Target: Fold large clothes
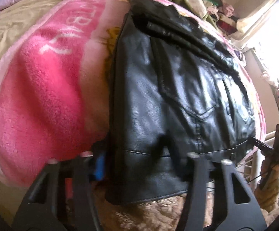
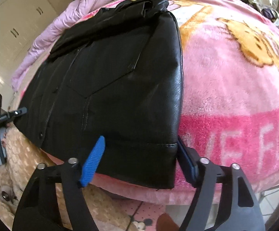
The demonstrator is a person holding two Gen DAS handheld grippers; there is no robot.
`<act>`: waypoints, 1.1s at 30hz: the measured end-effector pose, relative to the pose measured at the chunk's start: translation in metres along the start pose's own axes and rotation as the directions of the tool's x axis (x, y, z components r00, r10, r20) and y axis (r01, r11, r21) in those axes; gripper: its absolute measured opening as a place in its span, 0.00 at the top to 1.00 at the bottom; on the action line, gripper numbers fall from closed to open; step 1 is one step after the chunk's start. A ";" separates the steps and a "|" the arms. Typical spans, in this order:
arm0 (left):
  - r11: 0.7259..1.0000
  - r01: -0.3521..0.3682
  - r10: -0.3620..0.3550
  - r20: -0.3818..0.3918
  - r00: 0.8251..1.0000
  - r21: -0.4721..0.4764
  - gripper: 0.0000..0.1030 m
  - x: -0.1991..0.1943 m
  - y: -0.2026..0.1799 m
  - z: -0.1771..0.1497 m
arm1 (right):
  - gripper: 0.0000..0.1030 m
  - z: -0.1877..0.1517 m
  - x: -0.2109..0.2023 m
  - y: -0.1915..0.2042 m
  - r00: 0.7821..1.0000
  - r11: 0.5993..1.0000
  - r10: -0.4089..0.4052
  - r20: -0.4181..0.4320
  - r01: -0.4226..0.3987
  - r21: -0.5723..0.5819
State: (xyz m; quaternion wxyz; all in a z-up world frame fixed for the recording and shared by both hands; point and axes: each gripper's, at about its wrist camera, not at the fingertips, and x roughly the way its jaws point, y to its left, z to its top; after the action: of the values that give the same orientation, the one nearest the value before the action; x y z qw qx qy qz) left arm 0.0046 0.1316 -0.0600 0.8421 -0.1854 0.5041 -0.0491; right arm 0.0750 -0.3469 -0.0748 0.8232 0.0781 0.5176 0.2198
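Observation:
A black leather jacket point(image 1: 168, 100) lies folded lengthwise on a pink fleece blanket point(image 1: 43, 96), its hem hanging over the near edge of the bed. My left gripper point(image 1: 133, 159) straddles the hem's left corner. Its blue left pad point(image 1: 99, 163) sits beside the jacket's edge, and the other pad is hidden by leather. In the right wrist view the jacket point(image 2: 110, 86) fills the middle. My right gripper point(image 2: 139, 159) stands open around the hem's right corner, with one blue pad point(image 2: 93, 163) over the leather and the other point(image 2: 185, 159) at its edge.
A lilac quilt point(image 2: 66, 19) and a heap of clothes point(image 1: 206, 2) lie at the far side of the bed. A fluffy beige garment point(image 2: 24, 154) hangs below the near edge. A bright window point(image 1: 274, 28) is at the right. White cupboards point(image 2: 18, 19) stand at the left.

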 end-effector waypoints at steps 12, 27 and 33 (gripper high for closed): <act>0.984 0.180 -0.177 0.132 0.975 -0.012 0.96 -0.052 -0.014 0.006 | 0.87 0.004 -0.066 0.005 0.957 0.978 0.207 0.201 -0.210 -0.006; 0.946 0.319 -0.294 0.254 0.922 -0.062 0.96 -0.092 -0.009 0.016 | 0.88 0.014 -0.126 0.010 0.909 0.956 0.288 0.300 -0.293 -0.029; 0.936 0.345 -0.308 0.306 0.901 -0.072 0.96 -0.098 -0.016 0.067 | 0.88 0.059 -0.126 0.000 0.860 0.933 0.326 0.393 -0.361 0.015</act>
State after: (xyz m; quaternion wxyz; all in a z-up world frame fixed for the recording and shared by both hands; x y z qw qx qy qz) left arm 0.0167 0.1608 0.0558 0.8734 -0.3247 0.3388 -0.1304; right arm 0.0812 -0.3973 0.0552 0.8517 0.2468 0.3335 0.3203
